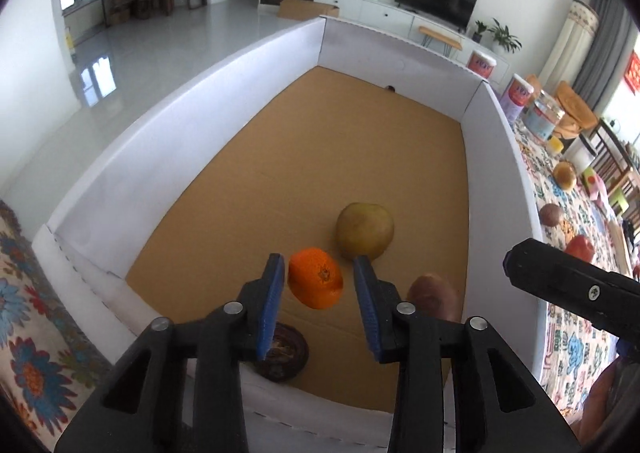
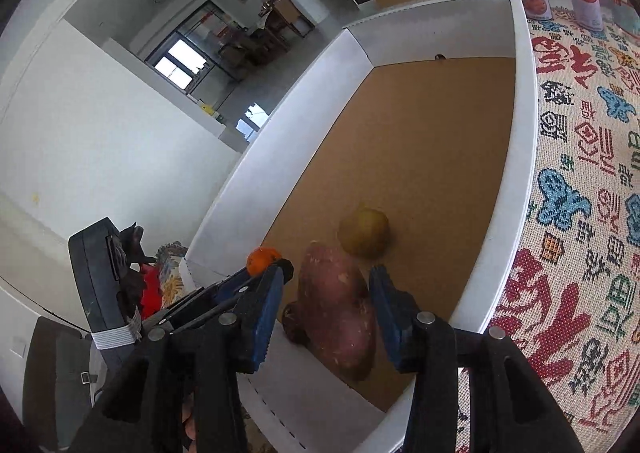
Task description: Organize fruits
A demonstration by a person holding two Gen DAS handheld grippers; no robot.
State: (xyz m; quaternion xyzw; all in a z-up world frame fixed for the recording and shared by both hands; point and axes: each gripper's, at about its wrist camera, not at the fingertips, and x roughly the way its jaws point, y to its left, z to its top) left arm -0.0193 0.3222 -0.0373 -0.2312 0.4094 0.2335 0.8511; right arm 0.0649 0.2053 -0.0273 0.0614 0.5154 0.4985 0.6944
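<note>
Cardboard floor bare beyond pear | white walls around

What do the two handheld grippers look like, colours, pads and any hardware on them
Both are matte black plastic. The left gripper and the right gripper each have two fingers faced with blue ribbed pads, joined by black linkage arms with round silver pivot pins. In the left wrist view, the right gripper's black body shows a silver cross-head screw. No sleeve is clearly visible.
</note>
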